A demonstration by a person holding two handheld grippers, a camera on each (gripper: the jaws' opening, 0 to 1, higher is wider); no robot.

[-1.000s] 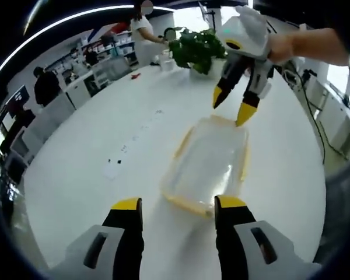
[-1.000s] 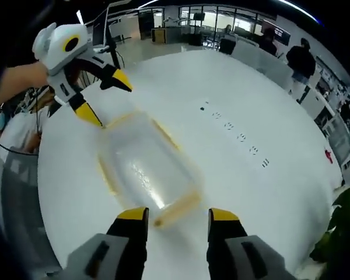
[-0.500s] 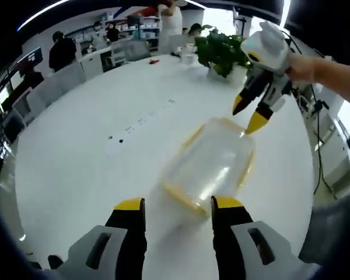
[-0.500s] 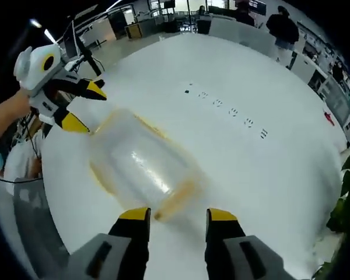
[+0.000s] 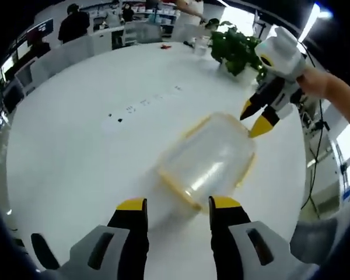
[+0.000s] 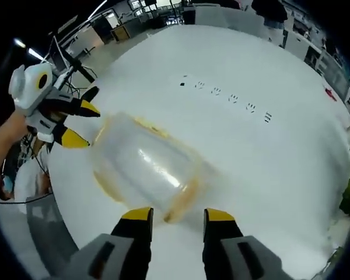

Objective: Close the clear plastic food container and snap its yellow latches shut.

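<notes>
A wide white tabletop (image 5: 76, 134) carries a clear container (image 5: 209, 158) with yellow latches. It lies just ahead of the left claw (image 5: 176, 205), whose jaws are spread and empty. The right claw (image 6: 175, 214), jaws also spread, has the container's near end just in front of it, one claw at each end.
</notes>
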